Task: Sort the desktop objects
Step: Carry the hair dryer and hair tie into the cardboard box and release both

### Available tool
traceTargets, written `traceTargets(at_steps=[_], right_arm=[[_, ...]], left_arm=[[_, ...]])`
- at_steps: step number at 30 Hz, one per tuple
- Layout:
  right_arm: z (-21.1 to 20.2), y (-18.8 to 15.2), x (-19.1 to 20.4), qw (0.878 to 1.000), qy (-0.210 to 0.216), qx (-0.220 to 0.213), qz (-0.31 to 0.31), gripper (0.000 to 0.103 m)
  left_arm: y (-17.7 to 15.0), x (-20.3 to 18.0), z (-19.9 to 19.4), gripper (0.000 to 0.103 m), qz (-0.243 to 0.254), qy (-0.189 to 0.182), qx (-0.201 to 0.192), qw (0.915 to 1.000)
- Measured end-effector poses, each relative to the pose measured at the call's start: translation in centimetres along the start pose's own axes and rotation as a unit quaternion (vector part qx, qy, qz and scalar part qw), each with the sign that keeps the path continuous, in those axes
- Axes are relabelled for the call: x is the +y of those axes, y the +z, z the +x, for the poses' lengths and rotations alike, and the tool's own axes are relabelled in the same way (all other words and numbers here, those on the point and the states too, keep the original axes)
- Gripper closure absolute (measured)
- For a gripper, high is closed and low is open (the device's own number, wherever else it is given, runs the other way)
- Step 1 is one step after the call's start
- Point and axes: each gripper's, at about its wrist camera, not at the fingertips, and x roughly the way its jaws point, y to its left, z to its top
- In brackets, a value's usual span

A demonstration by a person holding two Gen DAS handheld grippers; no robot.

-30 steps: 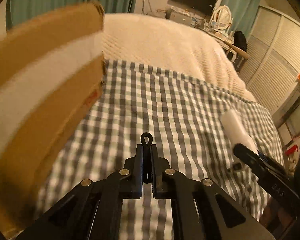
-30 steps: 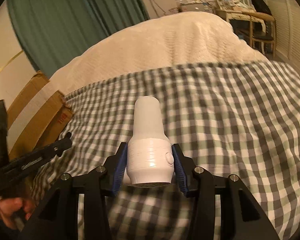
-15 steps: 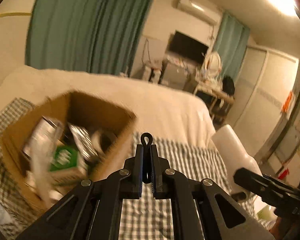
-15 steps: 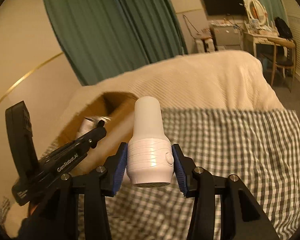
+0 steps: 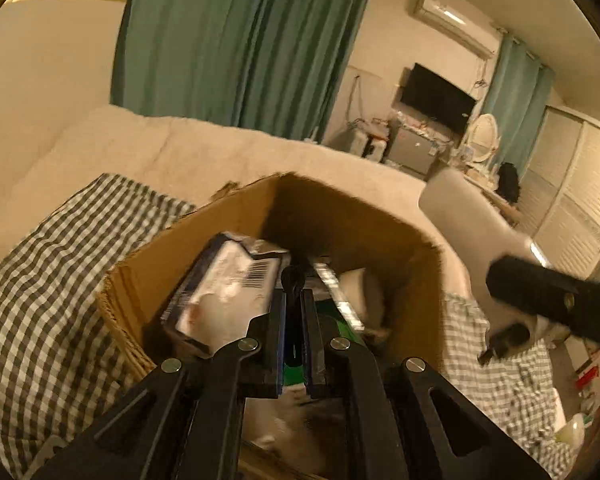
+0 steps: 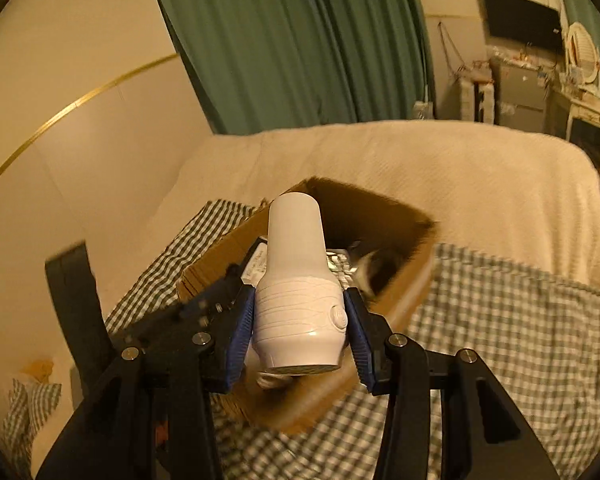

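Fingers (image 6: 360,332) of the right gripper (image 6: 300,330) are clamped on the white device (image 6: 296,280), its long axis directed forward over the open cardboard box (image 6: 416,240) just beyond, while the left gripper (image 5: 294,312), pressed together, is held above that box.

A bed (image 6: 480,184) carries everything, covered by a cream blanket (image 5: 172,152) on its far part and a grey-and-white checked cloth (image 5: 52,280) on the near part. An open cardboard box (image 5: 156,272) stands on the checked cloth just ahead of and below the left hand-held gripper (image 5: 293,344), its far corner reaching the blanket's edge.
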Motion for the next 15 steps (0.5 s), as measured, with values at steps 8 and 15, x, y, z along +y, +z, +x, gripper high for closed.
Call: traceTargets(at_steps=[8, 15], right_arm=[[3.0, 1.8, -1.4, 0.999, -0.036, -0.008, 0.017, 0.032], [-3.6, -1.4, -3.4, 0.992, -0.110, -0.047, 0.027, 0.024]], left_arm=[[0.2, 1.9, 1.2, 0.016, 0.000, 0.016, 0.009, 0.9998], [0.6, -1.3, -3.8, 0.002, 0.013, 0.067, -0.008, 0.9977]])
